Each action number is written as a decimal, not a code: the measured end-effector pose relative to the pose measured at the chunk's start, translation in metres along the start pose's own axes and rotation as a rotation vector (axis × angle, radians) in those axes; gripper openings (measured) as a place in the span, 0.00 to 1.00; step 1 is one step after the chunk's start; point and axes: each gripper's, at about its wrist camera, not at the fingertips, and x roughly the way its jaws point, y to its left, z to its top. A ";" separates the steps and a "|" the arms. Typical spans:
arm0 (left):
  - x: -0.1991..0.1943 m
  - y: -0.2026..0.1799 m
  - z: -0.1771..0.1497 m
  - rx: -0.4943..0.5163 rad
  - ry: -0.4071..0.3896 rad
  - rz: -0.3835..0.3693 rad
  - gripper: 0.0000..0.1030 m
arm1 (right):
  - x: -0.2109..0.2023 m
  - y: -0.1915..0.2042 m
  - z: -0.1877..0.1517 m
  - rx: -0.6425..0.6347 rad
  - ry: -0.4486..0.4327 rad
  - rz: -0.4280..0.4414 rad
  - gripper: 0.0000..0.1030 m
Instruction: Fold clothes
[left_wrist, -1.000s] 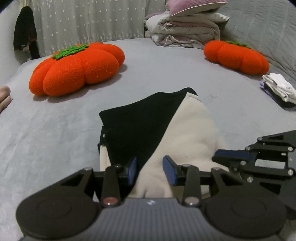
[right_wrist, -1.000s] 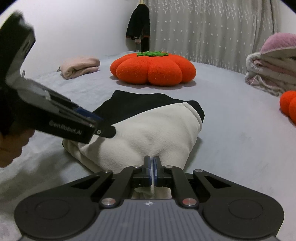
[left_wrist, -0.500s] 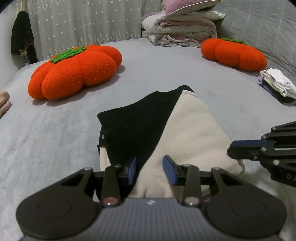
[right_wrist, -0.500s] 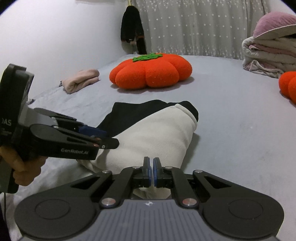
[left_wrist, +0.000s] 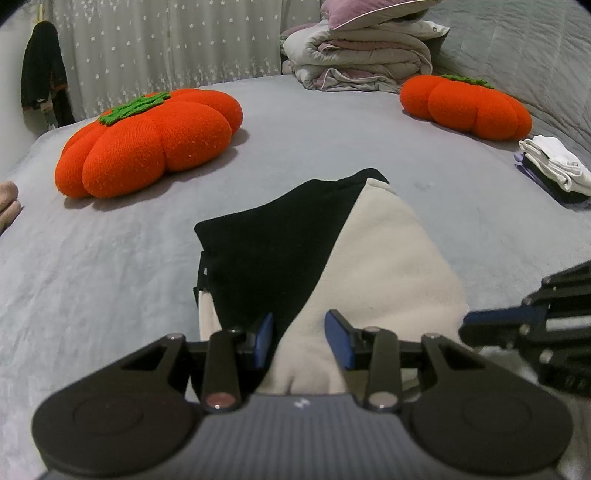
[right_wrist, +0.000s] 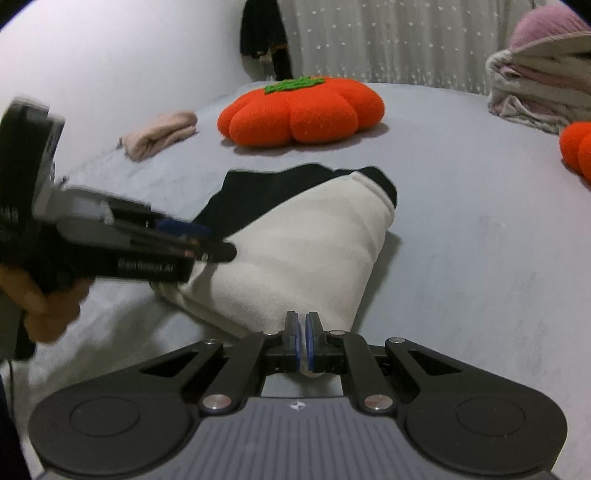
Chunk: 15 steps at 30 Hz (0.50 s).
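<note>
A folded black-and-cream garment (left_wrist: 369, 258) lies on the grey bed (left_wrist: 92, 258), its near edge toward me. In the left wrist view my left gripper (left_wrist: 301, 341) sits at that edge, its blue pads a short way apart with a thick fold of cloth filling the gap. In the right wrist view my right gripper (right_wrist: 302, 341) is pinched almost fully together on a thin cream edge of the garment (right_wrist: 306, 251). The left gripper (right_wrist: 218, 253), held by a hand (right_wrist: 48, 306), reaches in at the garment's left side. The right gripper (left_wrist: 467, 326) shows at the right edge of the left wrist view.
A large orange pumpkin cushion (left_wrist: 147, 144) lies beyond the garment and a second one (left_wrist: 465, 107) at far right. Stacked quilts (left_wrist: 354, 55) sit at the back. Folded white and dark clothes (left_wrist: 554, 170) lie at right, a pink folded piece (right_wrist: 159, 134) at left.
The cream side of the garment has spread wider toward the right. My right gripper has shifted a little to the right and rolled slightly. The left gripper has held still.
</note>
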 end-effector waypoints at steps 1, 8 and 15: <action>0.000 0.000 0.000 0.000 0.001 -0.001 0.34 | 0.002 0.002 -0.002 -0.010 0.004 -0.006 0.09; -0.012 -0.002 0.003 -0.031 -0.067 0.014 0.34 | 0.007 0.001 -0.007 -0.008 0.008 -0.008 0.09; -0.022 -0.016 0.004 -0.040 -0.152 -0.083 0.34 | 0.008 0.005 -0.007 -0.010 0.004 -0.011 0.09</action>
